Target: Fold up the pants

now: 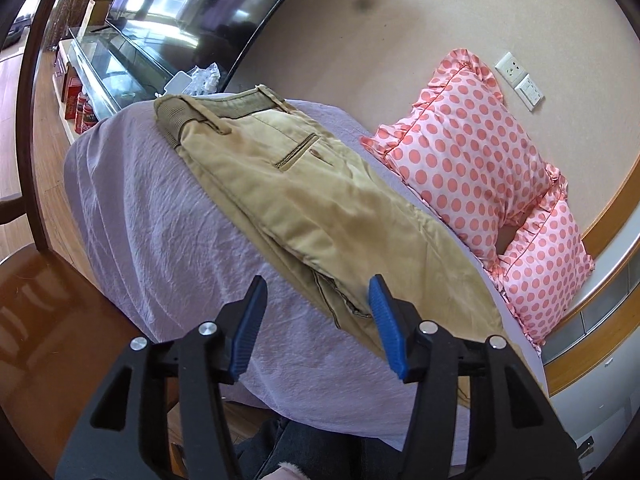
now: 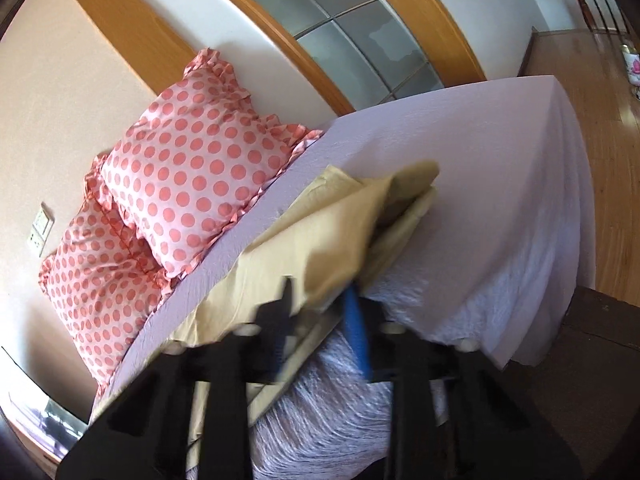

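- A bedroom: a bed [image 1: 168,220] under a wrinkled lilac sheet, two pink polka-dot pillows [image 1: 472,152] propped against the peach wall at its far side, a television [image 1: 188,12] on a low glass-topped stand beyond the foot; wooden floor all round.
- The pants [image 1: 304,200], khaki, lie lengthwise on the sheet with the waistband at the far end and one leg stacked on the other; judged from that, the first lengthwise fold is done and the crosswise fold is in hand.
- The left gripper [image 1: 318,322] hovers above the near part of the legs with its blue fingers [image 1: 250,332] spread wide and nothing between them; it seems placed to come down on the cloth edge just below.
- The right gripper [image 2: 320,320] is motion-blurred; khaki cloth bunches up over its tips, and it appears to be pinching the hem end, though whether the fingers truly clamp it I cannot tell; lifting that end would be the way to carry it toward the waistband.
- Containers: none in play; on the stand there are only small red bottles [image 1: 84,110] and a pale box, contents unreadable.
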`<state>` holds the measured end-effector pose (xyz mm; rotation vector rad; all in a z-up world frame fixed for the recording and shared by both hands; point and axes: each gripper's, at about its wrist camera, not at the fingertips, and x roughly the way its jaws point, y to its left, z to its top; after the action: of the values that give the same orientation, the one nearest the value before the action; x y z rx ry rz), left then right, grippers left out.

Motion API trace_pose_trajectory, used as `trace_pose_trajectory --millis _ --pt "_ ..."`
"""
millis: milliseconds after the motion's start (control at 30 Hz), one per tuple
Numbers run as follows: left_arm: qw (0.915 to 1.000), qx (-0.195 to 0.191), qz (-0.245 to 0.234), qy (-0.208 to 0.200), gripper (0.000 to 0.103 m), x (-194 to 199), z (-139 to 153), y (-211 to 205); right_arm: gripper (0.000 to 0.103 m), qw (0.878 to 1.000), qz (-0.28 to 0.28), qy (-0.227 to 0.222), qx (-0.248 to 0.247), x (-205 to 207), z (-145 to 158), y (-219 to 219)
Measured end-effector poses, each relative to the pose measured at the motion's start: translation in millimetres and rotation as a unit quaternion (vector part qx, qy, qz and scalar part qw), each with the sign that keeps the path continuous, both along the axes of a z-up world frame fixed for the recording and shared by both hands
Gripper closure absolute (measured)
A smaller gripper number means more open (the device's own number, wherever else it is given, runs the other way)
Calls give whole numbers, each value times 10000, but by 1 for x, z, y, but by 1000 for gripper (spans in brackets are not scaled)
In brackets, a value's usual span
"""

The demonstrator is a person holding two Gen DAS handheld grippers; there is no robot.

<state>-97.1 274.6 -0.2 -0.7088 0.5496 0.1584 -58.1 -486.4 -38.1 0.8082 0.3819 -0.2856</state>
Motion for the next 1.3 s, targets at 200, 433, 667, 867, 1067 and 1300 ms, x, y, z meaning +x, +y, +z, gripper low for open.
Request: trace_pose_trajectory --millis 200,433,667,867,1067,1300 --pt "9999 -29 -120 -86 49 -3 -2 0 98 9928 699 -647 -733 30 55 54" --pt "9980 -93 -562 -288 35 -3 -1 -12 97 8699 4450 -875 -1937 73 96 269" --pt "9912 -137 -1301 -215 27 9 -7 -26 30 7899 5492 -293 -2712 54 59 349" --pt "9869 -249 -1590 -152 26 23 -14 -36 29 8268 5234 -499 -1999 65 80 312" --pt "9853 -304 -1672 -162 25 25 -16 -40 26 8325 5331 -272 -1483 89 74 322" --pt "9837 -376 -1748 -202 13 33 -14 -41 19 8211 5498 -360 -1492 84 72 342"
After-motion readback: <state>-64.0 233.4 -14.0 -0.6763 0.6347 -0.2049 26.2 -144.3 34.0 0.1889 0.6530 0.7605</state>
